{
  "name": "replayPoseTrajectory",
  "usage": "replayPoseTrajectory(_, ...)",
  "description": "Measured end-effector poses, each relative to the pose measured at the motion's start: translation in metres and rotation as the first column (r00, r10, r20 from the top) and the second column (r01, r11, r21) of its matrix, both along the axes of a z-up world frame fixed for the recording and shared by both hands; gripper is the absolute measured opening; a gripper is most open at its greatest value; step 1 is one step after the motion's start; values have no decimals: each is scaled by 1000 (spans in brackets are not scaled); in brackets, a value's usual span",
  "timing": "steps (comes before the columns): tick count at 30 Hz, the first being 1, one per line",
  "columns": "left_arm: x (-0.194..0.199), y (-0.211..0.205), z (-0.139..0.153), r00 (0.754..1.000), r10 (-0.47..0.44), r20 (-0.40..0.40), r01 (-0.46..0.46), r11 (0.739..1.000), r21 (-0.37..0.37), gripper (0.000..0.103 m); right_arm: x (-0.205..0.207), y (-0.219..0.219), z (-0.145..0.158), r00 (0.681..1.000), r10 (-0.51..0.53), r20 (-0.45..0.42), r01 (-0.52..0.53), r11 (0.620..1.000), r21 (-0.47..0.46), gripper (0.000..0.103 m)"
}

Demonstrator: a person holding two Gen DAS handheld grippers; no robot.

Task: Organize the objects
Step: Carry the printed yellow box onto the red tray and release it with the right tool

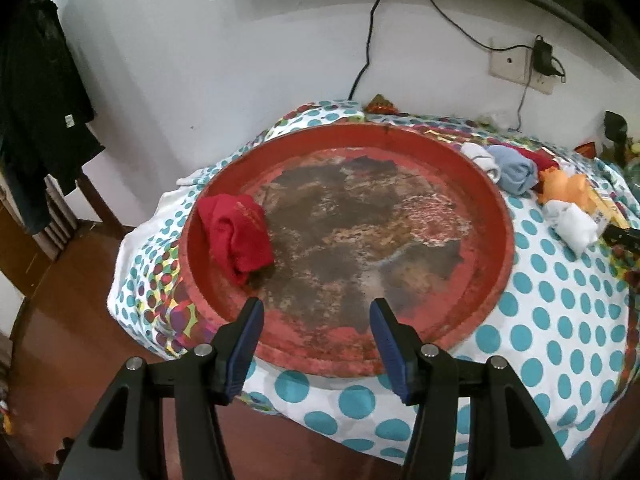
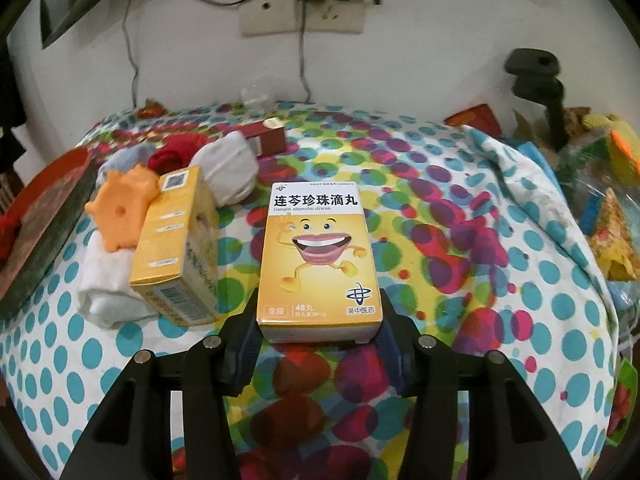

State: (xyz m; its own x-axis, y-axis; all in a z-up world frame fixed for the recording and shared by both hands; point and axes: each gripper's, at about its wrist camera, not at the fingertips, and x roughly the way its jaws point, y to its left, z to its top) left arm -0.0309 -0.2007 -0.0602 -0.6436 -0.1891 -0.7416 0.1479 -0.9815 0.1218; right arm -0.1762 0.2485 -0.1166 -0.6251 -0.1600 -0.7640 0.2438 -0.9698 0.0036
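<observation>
My left gripper point(image 1: 316, 312) hangs open over the near rim of a worn round red tray point(image 1: 506, 240), with nothing between its fingers. A rolled red sock point(image 1: 236, 232) lies in the tray at its left side. In the right wrist view a yellow medicine box point(image 2: 320, 256) with a cartoon mouth lies lengthwise between the fingers of my right gripper point(image 2: 319, 300), whose pads press on its near end. A second yellow box point(image 2: 176, 248) rests tilted to its left against an orange toy point(image 2: 120, 208) and rolled white socks point(image 2: 104, 280).
Right of the tray lie rolled white point(image 1: 480, 160) and blue socks point(image 1: 516, 172) on the dotted tablecloth point(image 1: 560, 300). A small dark red box point(image 2: 272, 140), a red sock point(image 2: 176, 152) and a black stand point(image 2: 540, 80) sit further back. Coloured clutter point(image 2: 608, 216) lines the right edge.
</observation>
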Motion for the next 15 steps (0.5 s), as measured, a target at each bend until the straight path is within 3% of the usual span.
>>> replayPoseTrajectory(6, 9, -9, 3, 999, 21, -36, -20, 1000, 6, 56, 13, 4, 12, 999, -53, -8, 52, 998, -26, 48)
replayPoseTrajectory(15, 25, -16, 3, 998, 36, -51, -37, 999, -16, 56, 37, -46, 66, 993, 18, -115, -25, 998, -54, 48)
